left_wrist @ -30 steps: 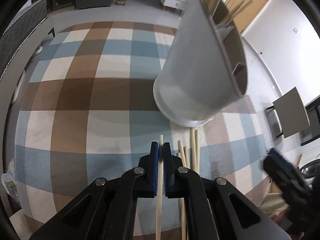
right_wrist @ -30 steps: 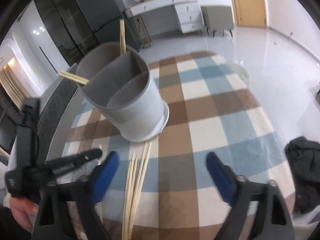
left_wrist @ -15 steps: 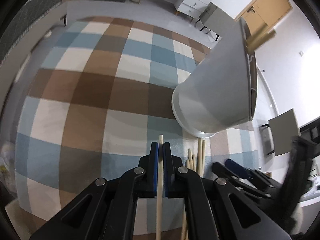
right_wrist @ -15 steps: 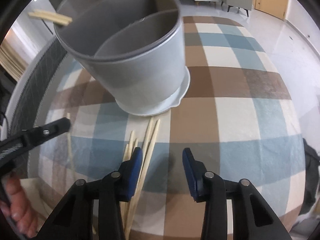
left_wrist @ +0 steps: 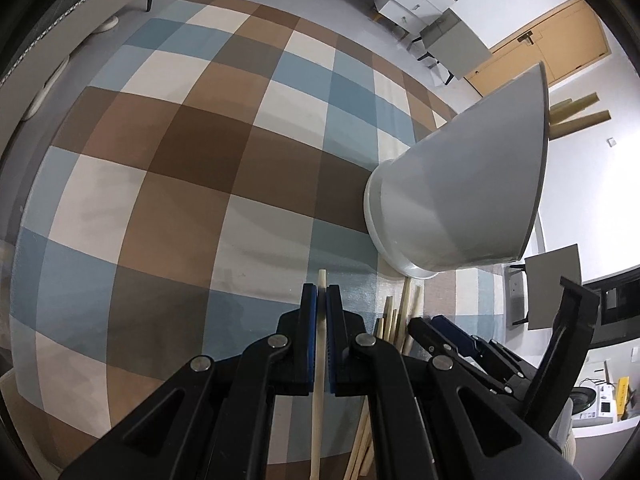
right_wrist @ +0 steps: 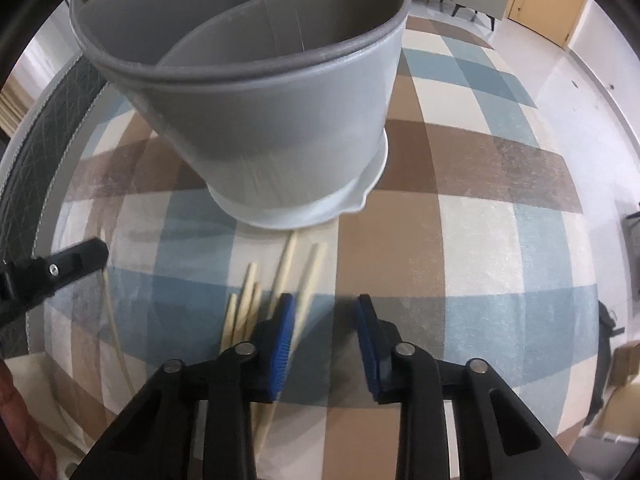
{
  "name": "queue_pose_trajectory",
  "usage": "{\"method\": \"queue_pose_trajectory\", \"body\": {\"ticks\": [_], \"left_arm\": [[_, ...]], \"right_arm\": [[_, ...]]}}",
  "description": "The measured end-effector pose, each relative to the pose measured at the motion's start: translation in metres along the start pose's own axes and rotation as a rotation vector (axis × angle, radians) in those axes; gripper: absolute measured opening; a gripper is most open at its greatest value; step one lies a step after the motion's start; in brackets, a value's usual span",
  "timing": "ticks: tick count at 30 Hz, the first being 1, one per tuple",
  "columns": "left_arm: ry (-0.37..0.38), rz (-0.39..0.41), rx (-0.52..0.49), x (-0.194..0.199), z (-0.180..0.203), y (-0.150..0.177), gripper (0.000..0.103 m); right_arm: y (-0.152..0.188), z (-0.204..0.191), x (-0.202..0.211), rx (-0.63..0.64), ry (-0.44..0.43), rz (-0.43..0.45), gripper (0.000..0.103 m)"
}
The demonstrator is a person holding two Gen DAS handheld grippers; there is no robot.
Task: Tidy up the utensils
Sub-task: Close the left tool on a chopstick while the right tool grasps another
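A single wooden chopstick (left_wrist: 319, 364) is pinched between the pressed-together pads of the left hand-held gripper (left_wrist: 321, 300). The jaws of the right hand-held gripper (right_wrist: 325, 320) have just been closing but stand apart, one loose chopstick (right_wrist: 308, 280) lying between them, untouched. The loose chopsticks are fanned on the checked tablecloth (right_wrist: 480, 240), touching the base of the grey divided utensil holder (right_wrist: 280, 120). The sticks are judged light, stiff and smooth, apt to roll; mid-length is best taken.
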State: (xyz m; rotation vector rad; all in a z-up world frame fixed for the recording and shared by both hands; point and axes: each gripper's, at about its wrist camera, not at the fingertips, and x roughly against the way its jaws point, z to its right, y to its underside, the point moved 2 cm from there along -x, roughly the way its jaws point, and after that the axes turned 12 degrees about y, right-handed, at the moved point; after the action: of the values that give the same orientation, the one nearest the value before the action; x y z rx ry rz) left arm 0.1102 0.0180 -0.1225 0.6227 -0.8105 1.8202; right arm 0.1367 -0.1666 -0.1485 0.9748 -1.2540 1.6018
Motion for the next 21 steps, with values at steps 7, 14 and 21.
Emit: {"method": "queue_pose_trajectory", "body": {"ticks": [7,14,21], "left_arm": [[0.001,-0.002,0.011,0.001,-0.002,0.0,0.0],[0.004,-0.011,0.01,-0.002,-0.003,0.0,0.0],[-0.007,-0.017,-0.041,-0.004,0.004,0.001,0.0]], "right_arm": [[0.008,-0.006,0.006,0.06,0.017,-0.004,0.022],[-0.01,-0.018,0.002,0.077,0.028,0.035,0.023],[-0.009,-0.007,0.001,0.034,-0.052,0.086,0.004]]}}
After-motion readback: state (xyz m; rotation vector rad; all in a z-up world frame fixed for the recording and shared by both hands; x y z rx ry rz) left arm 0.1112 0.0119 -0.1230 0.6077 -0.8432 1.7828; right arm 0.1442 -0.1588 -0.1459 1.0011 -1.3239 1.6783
